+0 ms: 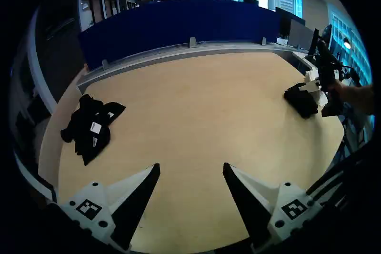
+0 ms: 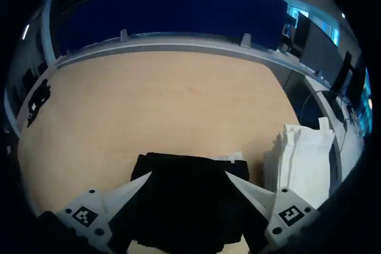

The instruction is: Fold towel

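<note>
- Hovering over bare wood, the left gripper (image 1: 190, 166) has its two fingers spread wide apart with nothing between them; it sits on the side of the table (image 1: 205, 106) opposite the blue divider (image 1: 181, 23).
- A crumpled black towel (image 1: 90, 127) lies in the left gripper view at the divider's left end, a little way out from it on the tabletop, with white tags showing.
- A folded black towel (image 2: 190, 206) rests toward the divider's right end, well out from it near the table's edge.
- The right gripper (image 2: 188, 174) hangs over that folded towel with its claw open, fingers splayed and not pinching the cloth.
- A stack of white towels (image 2: 300, 163) stands just beside the folded one, further along past the divider's right end.
- A hand (image 1: 339, 89) holds the right gripper there in the left gripper view.
</note>
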A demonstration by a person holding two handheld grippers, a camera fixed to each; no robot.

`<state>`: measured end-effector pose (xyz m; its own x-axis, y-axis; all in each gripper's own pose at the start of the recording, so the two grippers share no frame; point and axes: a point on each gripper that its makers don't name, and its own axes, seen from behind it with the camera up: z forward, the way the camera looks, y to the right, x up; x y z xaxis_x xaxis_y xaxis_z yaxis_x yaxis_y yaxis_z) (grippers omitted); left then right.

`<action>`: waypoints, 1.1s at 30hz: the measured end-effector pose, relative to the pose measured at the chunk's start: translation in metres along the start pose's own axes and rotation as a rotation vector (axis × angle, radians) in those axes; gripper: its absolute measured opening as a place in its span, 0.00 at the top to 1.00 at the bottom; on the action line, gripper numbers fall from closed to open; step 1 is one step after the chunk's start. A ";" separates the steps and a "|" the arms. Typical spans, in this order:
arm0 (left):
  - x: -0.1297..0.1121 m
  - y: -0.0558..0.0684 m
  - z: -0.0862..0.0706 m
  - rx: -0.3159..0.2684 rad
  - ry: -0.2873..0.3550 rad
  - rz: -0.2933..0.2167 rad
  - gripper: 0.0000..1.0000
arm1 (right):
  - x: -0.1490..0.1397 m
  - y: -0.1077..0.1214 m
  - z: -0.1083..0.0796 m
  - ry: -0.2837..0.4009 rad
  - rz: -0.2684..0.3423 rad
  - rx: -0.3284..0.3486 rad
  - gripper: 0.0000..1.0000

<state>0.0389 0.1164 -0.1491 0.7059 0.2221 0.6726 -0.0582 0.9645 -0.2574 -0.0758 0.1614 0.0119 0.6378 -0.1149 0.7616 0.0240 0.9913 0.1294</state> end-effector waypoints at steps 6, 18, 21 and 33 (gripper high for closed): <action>-0.002 -0.004 0.000 0.015 -0.004 -0.006 0.02 | -0.009 0.004 0.016 -0.036 0.022 -0.005 0.01; -0.001 -0.005 0.002 0.011 0.001 -0.022 0.02 | 0.002 0.000 0.003 0.001 0.020 -0.007 0.01; -0.001 -0.006 0.002 0.007 0.003 -0.022 0.02 | 0.006 -0.005 -0.007 0.022 0.019 -0.003 0.01; 0.001 -0.008 -0.002 -0.014 0.025 -0.022 0.02 | 0.005 -0.025 -0.045 0.059 -0.006 0.004 0.01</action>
<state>0.0414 0.1087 -0.1478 0.7247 0.1966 0.6605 -0.0323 0.9671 -0.2524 -0.0382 0.1393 -0.0165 0.6816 -0.1169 0.7223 0.0248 0.9903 0.1369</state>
